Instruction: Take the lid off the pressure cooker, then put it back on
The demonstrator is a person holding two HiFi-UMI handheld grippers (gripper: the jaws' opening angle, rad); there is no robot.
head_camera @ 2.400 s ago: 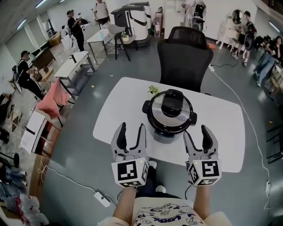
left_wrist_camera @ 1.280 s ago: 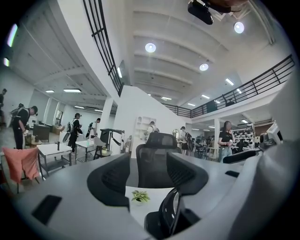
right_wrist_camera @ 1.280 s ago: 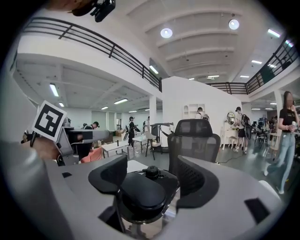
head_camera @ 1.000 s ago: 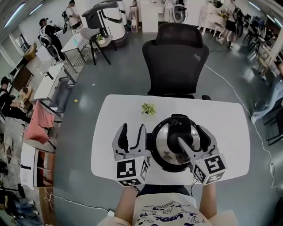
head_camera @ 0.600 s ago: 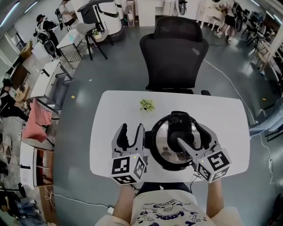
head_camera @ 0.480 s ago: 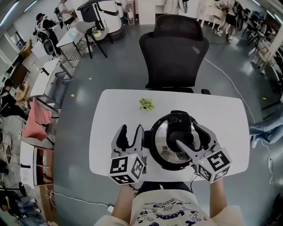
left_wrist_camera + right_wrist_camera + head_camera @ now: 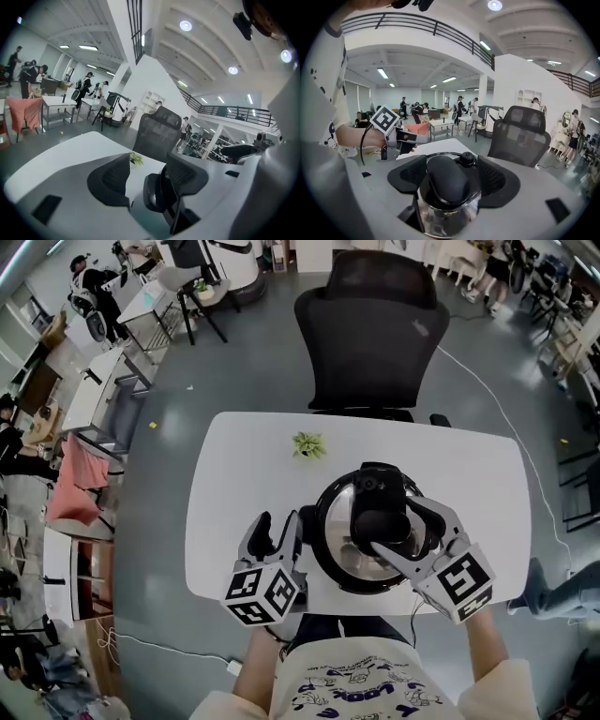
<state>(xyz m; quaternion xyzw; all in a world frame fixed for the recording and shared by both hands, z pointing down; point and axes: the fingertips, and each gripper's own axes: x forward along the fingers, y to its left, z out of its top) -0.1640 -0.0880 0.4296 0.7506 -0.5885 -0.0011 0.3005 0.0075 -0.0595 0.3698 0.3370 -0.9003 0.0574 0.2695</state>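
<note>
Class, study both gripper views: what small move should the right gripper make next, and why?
Probably close the right gripper on the black handle of the lid: its jaws stand open either side of that handle, not pressing it, and the lid sits on the cooker.

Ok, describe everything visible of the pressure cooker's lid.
The lid is a round, shiny metal dome with a dark rim, a bulky black handle across its middle and a small black knob at the far side. It sits flat on the cooker on the white table. The right tool straddles the handle with jaws apart, not visibly pressing it.
</note>
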